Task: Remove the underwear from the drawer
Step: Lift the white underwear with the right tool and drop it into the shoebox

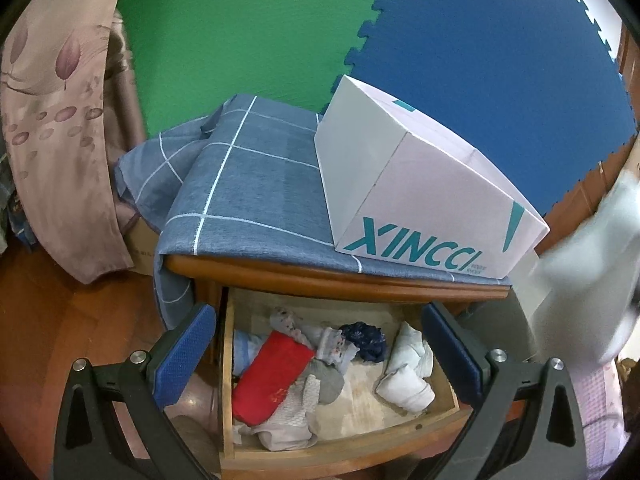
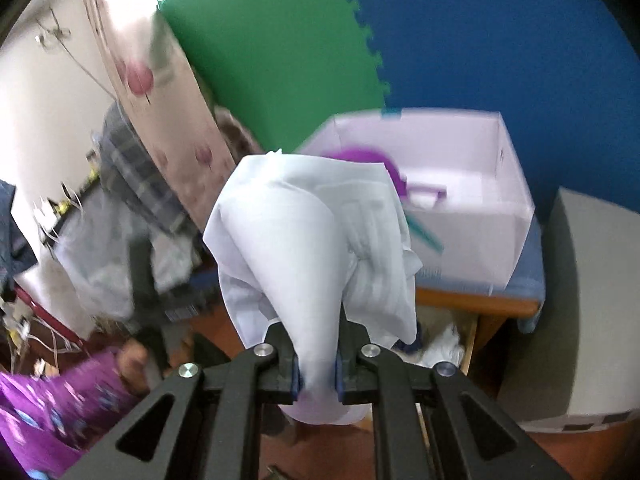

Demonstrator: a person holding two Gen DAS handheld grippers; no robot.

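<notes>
Cloth fills the right tongs: clamped tight on pale white underwear, which drapes forward past the tips, clear above the open drawer. Ahead and slightly right stands the white box, seemingly the right hand's nearest drop spot. Left tongs gape wide, empty, the drawer's remaining bundled garments just beyond.

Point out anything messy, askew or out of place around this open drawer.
The white XINCCI cardboard box sits skewed on the blue checked cloth, whose left end droops bunched off the wooden cabinet top. Clothes lie jumbled inside the wooden drawer. The right tongs pinch a crumpled white garment.
</notes>
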